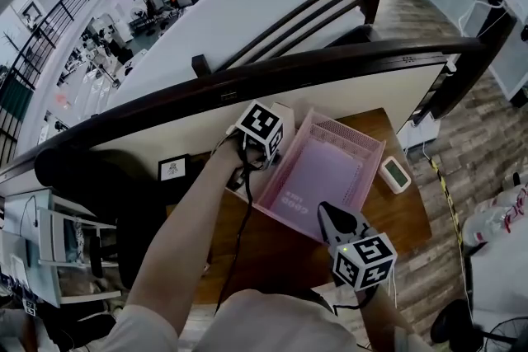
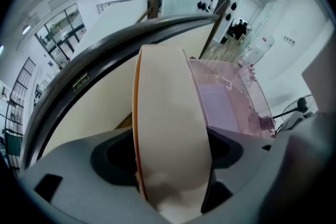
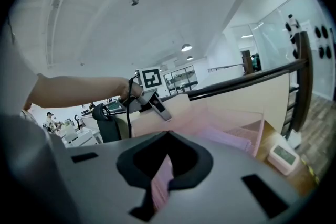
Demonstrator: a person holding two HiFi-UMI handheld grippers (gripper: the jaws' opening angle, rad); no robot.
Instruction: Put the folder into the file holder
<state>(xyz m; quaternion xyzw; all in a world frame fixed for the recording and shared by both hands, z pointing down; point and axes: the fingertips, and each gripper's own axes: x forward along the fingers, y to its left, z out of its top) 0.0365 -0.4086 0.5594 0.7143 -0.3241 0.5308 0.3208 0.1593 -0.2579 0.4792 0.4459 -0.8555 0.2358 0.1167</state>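
Keep the near rim pinned and let the cream folder (image 2: 168,113) settle without snagging the mesh. It stands upright at the pink file holder's (image 1: 373,165) far-left corner; can't tell if it's inside.

Left gripper (image 1: 256,157) points steeply down, jaws spread wide around it. Right gripper (image 1: 330,218) is nearly level, pinching that rim.

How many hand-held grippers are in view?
2. The left hand-held gripper is at the pink holder's left side, with a cream folder between its jaws. The right hand-held gripper grips the holder's near rim.
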